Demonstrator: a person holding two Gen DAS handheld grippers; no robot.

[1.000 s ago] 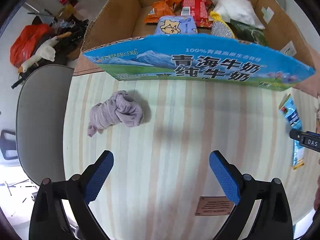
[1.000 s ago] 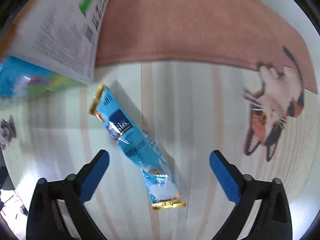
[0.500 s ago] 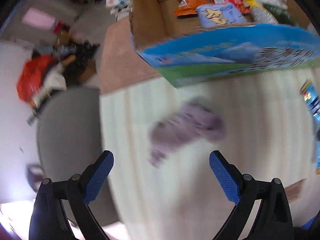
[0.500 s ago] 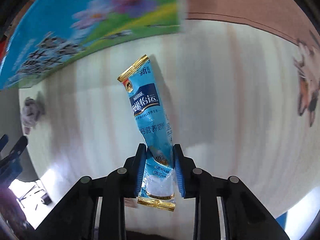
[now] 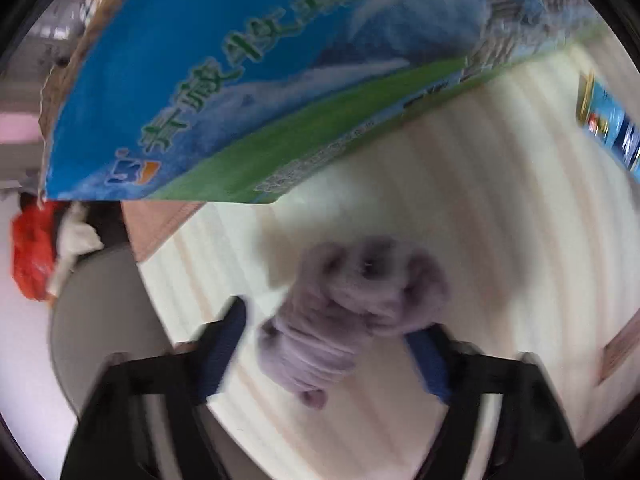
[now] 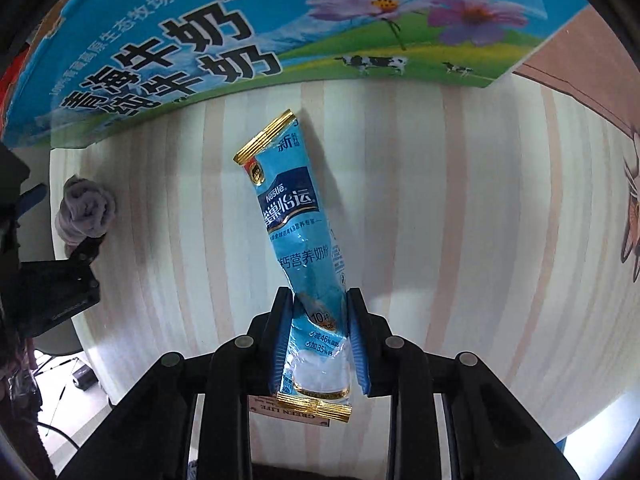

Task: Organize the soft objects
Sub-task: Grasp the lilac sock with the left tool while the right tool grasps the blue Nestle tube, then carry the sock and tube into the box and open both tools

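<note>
A lilac rolled cloth (image 5: 352,304) lies on the striped table between the blue pads of my left gripper (image 5: 332,344). The jaws stand around it, still apart, and the view is blurred. The cloth also shows in the right wrist view (image 6: 86,210) with the left gripper beside it. My right gripper (image 6: 318,340) is shut on the lower end of a blue Nestle powder sachet (image 6: 298,240), held a little above the table. The sachet's far end shows in the left wrist view (image 5: 612,128).
The blue and green milk carton box (image 6: 240,40) stands at the back of the table and also fills the top of the left wrist view (image 5: 240,80). A pink cat-print mat (image 6: 592,92) lies at the right. A grey chair (image 5: 104,320) stands by the table's left edge.
My left gripper moved forward onto the lilac cloth, jaws now around it. My right gripper closed on the sachet and has lifted it, turning toward the box.
</note>
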